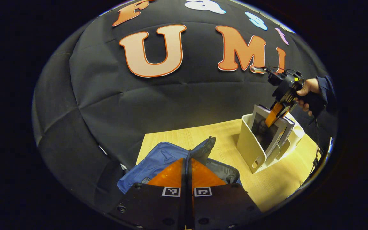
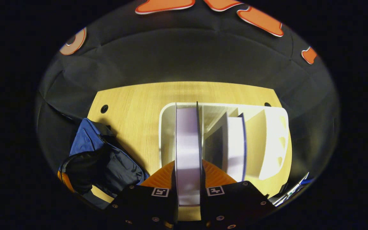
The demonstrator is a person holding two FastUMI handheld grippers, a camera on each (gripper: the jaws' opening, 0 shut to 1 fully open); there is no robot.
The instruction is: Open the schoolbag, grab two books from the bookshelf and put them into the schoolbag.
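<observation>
The blue schoolbag (image 1: 158, 159) lies on the wooden table, and my left gripper (image 1: 187, 160) is shut on a dark edge of it, which sticks up just past the fingertips. In the right gripper view the schoolbag (image 2: 107, 166) shows its dark open mouth at the lower left. A white bookshelf (image 1: 251, 150) stands to the right with two upright books. My right gripper (image 2: 188, 164) is shut on the top edge of the left book (image 2: 187, 137), which stands in the shelf's left slot. From the left gripper view, the right gripper (image 1: 278, 111) hangs over that book (image 1: 267, 131). The second book (image 2: 235, 147) leans in the middle slot.
The bookshelf (image 2: 273, 137) has free slots on its right side. A hand (image 1: 308, 92) in a dark sleeve holds the right gripper. The table (image 2: 139, 105) has a small round hole (image 2: 104, 109) near its far left corner. Cables hang off the table's right edge.
</observation>
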